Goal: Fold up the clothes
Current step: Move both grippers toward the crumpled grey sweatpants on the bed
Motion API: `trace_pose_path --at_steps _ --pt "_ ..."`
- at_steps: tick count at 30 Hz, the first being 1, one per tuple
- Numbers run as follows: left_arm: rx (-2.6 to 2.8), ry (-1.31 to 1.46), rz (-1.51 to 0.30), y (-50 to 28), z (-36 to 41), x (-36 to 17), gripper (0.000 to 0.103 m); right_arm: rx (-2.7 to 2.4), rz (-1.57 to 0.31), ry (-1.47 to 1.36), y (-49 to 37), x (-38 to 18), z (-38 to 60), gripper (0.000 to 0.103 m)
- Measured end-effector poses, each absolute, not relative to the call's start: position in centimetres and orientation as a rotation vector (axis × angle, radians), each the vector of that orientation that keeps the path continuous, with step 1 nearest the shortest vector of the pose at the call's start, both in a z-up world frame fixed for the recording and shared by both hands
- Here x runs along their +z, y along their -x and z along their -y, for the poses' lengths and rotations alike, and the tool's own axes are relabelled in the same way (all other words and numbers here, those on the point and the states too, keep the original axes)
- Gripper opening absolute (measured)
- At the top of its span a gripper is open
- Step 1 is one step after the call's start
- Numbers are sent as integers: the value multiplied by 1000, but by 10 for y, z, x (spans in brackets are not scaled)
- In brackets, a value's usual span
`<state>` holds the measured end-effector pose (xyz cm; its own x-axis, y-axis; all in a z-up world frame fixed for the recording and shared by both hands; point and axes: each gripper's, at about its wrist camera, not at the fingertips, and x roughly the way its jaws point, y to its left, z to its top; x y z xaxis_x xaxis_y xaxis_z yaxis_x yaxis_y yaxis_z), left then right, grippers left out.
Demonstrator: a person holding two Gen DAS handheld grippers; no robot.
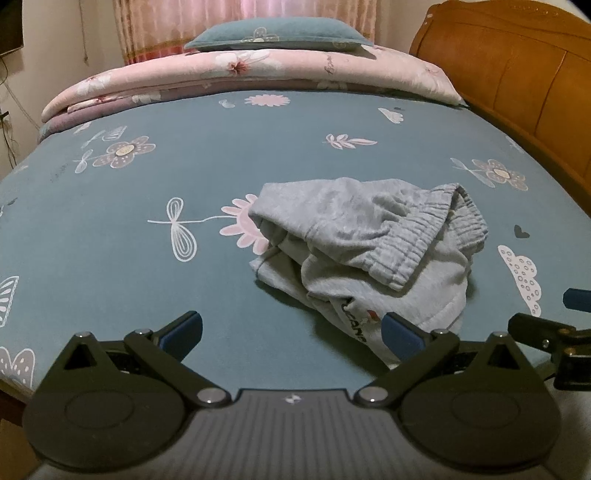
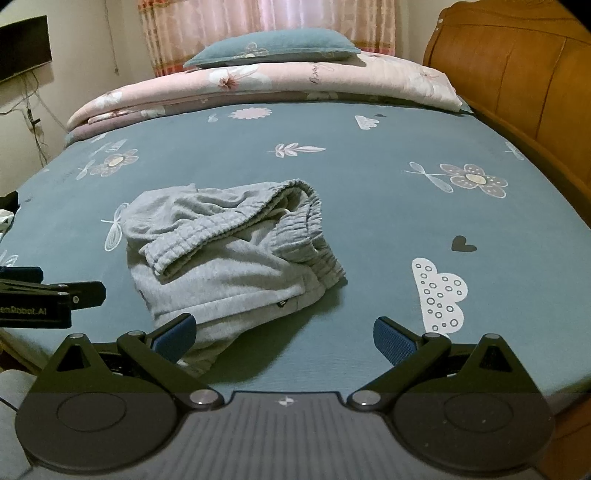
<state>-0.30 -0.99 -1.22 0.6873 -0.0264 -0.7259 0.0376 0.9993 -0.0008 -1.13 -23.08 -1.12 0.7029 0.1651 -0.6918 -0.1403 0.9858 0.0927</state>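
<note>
Across the middle of both wrist views lies a crumpled pair of grey sweatpants [image 1: 365, 254], bunched in a heap on the teal bedsheet [image 1: 184, 184] with its print of flowers, clouds and hearts. From the left wrist camera the heap sits right of centre, its ribbed elastic waistband [image 1: 417, 240] folded over on top and a strip of dark lettering showing on the lower fabric near the frame's bottom (too creased to read). From the right wrist camera the same garment sits left of centre, waistband uppermost, with a small dark tag at its lower edge. The left gripper [image 1: 291, 332] fills the bottom of its own frame with its jaws spread wide, holding nothing; its right blue pad [image 1: 402, 334] appears just in front of the lower edge of the sweatpants, though whether it touches the cloth cannot be told, and its left pad is over bare sheet. The right gripper [image 2: 284, 336] is likewise spread wide and empty at the bottom of its frame, its left blue pad [image 2: 173, 336] overlapping the near corner of the grey heap and its right pad over bare sheet beside a white cloud print. At the top of each frame a folded pink floral quilt [image 1: 258, 70] lies across the bed with a teal pillow [image 1: 277, 37] resting on it, pink curtains [image 1: 166, 26] behind, and a wooden headboard [image 1: 517, 74] at the upper right.
</note>
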Motion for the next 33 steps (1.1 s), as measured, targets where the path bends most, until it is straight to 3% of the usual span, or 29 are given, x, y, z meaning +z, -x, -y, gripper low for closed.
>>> trace_pose_path --at_steps 22,33 --pt "-75 15 -701 16 7 -7 102 193 -727 -31 21 -7 230 103" --pt "-120 79 -740 20 7 -8 102 191 -700 -42 31 6 233 103"
